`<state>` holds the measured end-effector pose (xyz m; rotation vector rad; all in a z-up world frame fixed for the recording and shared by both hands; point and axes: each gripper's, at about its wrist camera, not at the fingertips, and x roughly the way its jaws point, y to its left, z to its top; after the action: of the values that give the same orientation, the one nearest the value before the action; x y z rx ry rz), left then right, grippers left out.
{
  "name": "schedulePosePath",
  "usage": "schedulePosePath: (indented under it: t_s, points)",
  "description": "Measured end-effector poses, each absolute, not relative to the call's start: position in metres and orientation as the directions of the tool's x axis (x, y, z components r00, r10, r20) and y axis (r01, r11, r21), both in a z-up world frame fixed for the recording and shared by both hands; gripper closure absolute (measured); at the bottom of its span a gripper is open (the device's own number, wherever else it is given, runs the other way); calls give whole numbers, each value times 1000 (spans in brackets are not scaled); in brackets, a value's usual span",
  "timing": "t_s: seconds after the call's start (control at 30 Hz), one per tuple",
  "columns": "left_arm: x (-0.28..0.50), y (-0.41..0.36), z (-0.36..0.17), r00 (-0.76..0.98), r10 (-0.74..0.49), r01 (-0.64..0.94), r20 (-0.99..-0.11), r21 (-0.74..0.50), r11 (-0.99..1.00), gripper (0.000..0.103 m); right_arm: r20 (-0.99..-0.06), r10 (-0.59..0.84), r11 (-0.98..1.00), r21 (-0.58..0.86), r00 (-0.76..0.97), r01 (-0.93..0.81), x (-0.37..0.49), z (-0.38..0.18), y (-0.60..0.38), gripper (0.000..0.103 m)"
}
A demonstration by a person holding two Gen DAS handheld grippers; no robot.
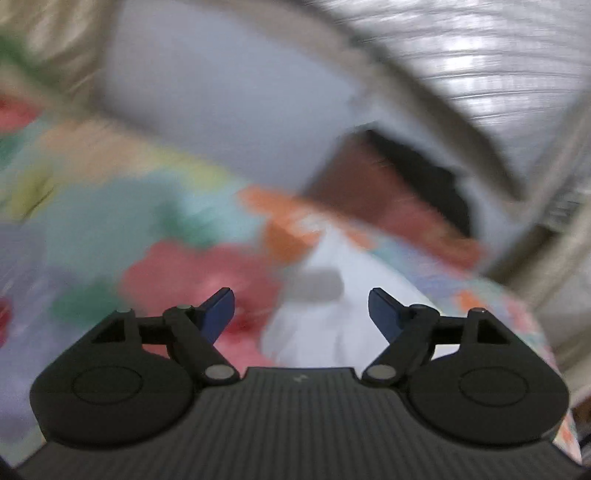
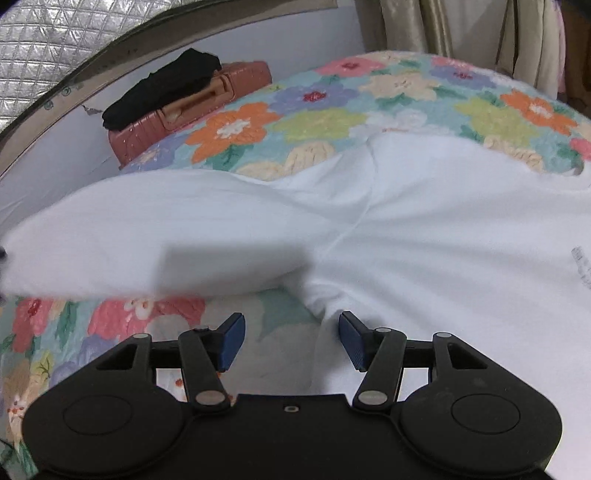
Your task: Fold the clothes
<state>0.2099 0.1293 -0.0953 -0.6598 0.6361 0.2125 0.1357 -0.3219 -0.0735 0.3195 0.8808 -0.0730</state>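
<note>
A white T-shirt [image 2: 424,229] lies spread on a bed with a flowered cover [image 2: 321,118]. Its left sleeve [image 2: 147,240] stretches out to the left and looks blurred. My right gripper [image 2: 291,332] is open and empty, just above the shirt's edge below that sleeve. The left wrist view is heavily blurred. There my left gripper [image 1: 301,310] is open and empty over the flowered cover, with a part of the white shirt [image 1: 332,317] between and beyond its fingers.
A pink-brown suitcase [image 2: 192,107] lies at the bed's far left with a folded black garment [image 2: 162,88] on top. A pale wall and a quilted silver panel [image 2: 48,48] stand behind it. Curtains [image 2: 461,26] hang at the far right.
</note>
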Motion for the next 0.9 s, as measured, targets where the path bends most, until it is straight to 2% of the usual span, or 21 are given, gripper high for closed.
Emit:
schedulePosePath:
  t_s: [0.1,0.2,0.3,0.37,0.5,0.6,0.73,0.77,0.83,0.9]
  points:
    - [216,136,-105,727,-58,-395,-684,-486,780,25,-781,64,958,223,621,181,139,-84,-317,37]
    - [221,122,-102,690,-16,-371,-724,-372,851,25,-768,93,942,274,633,195,137,-80,-322,35]
    - [221,106,-94,690,-27,-301,-724,-320,898,24,-749,115,913,338,652,227,127,-70,-331,35]
    - [218,95,-91,696,-57,-257,-716,-323,911,24,-709,141,894,391,691,219,114,-60,-334,36]
    - [205,65,-78,703,-132,-146,-699,-324,935,24,-701,168,888,413,693,203,83,-34,-341,36]
    - [193,31,-74,637,-166,-110,-753,-302,947,24,-722,177,864,439,669,245,59,-8,-359,36]
    - [163,-11,-85,498,-382,-13,-779,-447,894,24,-771,304,689,584,560,430,29,19,-397,36]
    - [158,-22,-87,456,-430,27,-779,-471,882,24,-746,361,628,638,560,445,21,29,-405,36]
    - [152,-42,-85,451,-443,110,-775,-444,889,24,-678,438,505,729,590,463,2,61,-418,36]
    - [148,-57,-81,449,-461,180,-765,-428,886,24,-651,430,470,753,626,460,-13,102,-422,36]
